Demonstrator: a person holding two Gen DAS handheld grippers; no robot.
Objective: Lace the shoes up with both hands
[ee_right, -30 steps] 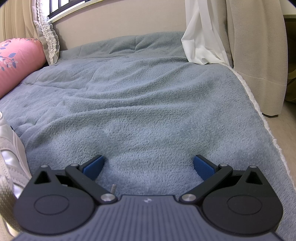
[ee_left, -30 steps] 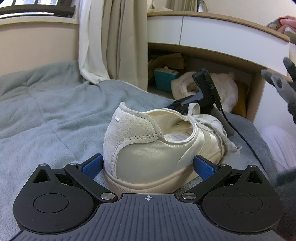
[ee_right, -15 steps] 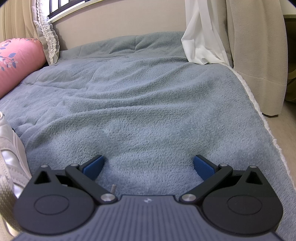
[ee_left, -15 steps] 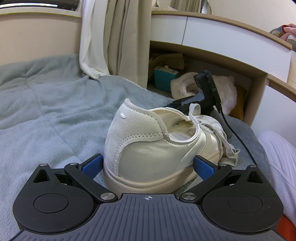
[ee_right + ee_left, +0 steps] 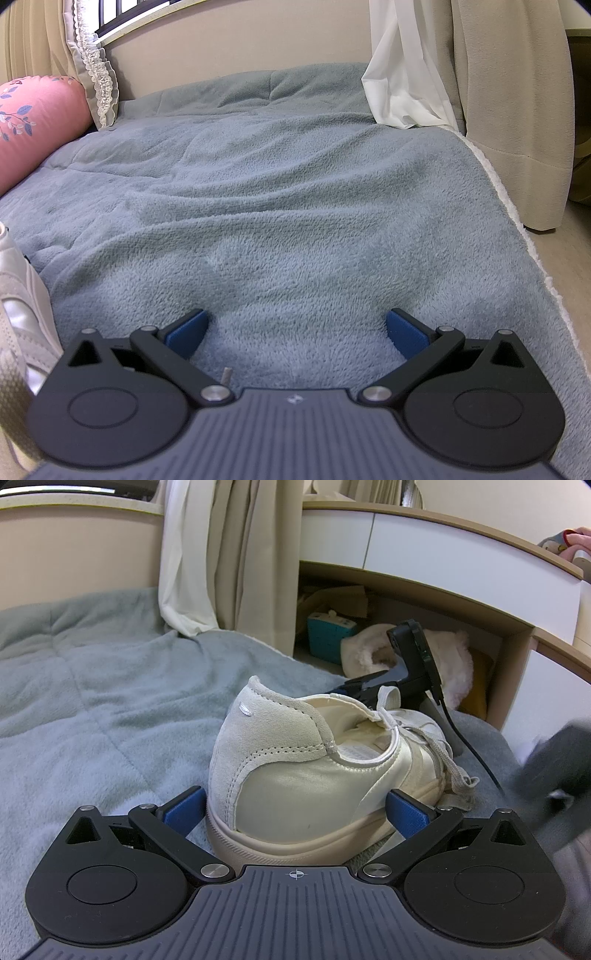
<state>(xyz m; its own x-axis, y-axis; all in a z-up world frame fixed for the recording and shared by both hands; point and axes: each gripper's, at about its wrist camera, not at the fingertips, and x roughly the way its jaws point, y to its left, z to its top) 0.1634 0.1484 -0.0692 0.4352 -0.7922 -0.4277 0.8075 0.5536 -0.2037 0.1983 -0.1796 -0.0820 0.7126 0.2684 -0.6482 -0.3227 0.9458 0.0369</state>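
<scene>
One bed is seen, covered by one grey-blue fleece blanket [image 5: 295, 206], soft, fuzzy, creased in long folds. Two curtain layers are hung at the blanket's far edge: one heavy beige curtain [image 5: 517, 110] and one thin white sheer [image 5: 402, 74]. One pink floral bolster [image 5: 33, 122], cylindrical, is laid at the left in the right wrist view. One white desk with wood trim [image 5: 443, 561] is seen behind the bed, with one fluffy cream item [image 5: 454, 664] and one teal box [image 5: 328, 635] stored beneath it.

One shoe [image 5: 314, 782] is stood upright on the blanket, heel toward the left wrist camera: cream, glossy smooth side panel, grey suede heel patch, tan rubber sole. Flat woven laces [image 5: 454, 775] are hung loose over its far side. One black device with a cable [image 5: 410, 664] is seen just behind the shoe.

The left tool [image 5: 295, 808] is spread wide, its two blue pads flanking the shoe's heel; contact cannot be told. The right tool [image 5: 295, 328] is spread wide over bare blanket, nothing between the pads; a part of the shoe is visible at its left edge.
</scene>
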